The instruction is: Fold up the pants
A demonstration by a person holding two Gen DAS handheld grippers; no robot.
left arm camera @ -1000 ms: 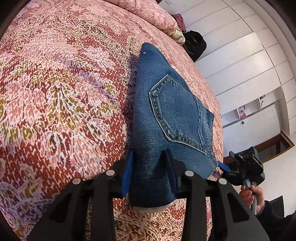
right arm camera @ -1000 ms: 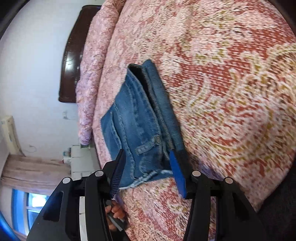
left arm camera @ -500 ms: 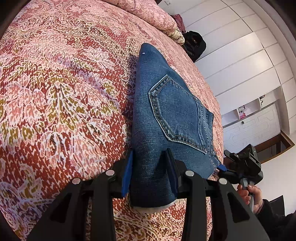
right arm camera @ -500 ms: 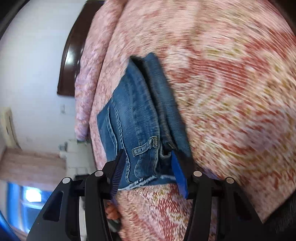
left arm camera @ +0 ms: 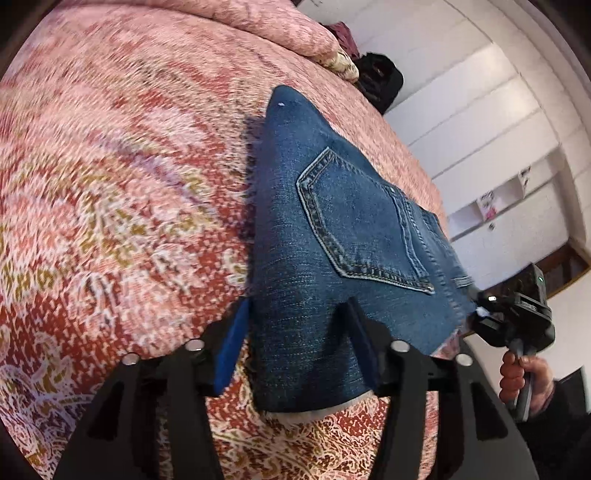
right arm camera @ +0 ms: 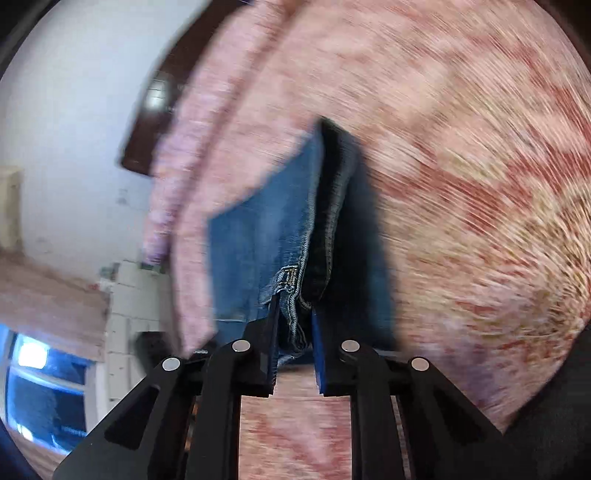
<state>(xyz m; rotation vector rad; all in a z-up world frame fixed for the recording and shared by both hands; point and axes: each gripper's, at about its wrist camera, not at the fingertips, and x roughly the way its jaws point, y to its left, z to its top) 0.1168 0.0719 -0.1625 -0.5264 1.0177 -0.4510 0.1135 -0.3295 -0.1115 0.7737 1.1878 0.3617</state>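
The folded blue jeans (left arm camera: pixel 332 236) lie on the red and pink patterned bedspread (left arm camera: pixel 110 184), back pocket up. My left gripper (left arm camera: pixel 299 332) is at their near folded edge, its blue-padded jaws wide apart on either side of the denim. My right gripper (right arm camera: pixel 293 321) has its jaws closed tight on the waistband corner of the jeans (right arm camera: pixel 266 236); this view is blurred by motion. The right gripper also shows in the left wrist view (left arm camera: pixel 513 317), held by a hand at the jeans' far corner.
Pillows (left arm camera: pixel 295 33) and a dark bag (left arm camera: pixel 376 74) lie at the head of the bed. White wardrobe doors (left arm camera: pixel 480 110) stand beyond the bed. A dark headboard (right arm camera: pixel 155 110) and a window (right arm camera: pixel 37 369) show in the right wrist view.
My right gripper has closed from open onto the waistband corner and is moving fast. My left gripper has stayed at the folded edge, still open.
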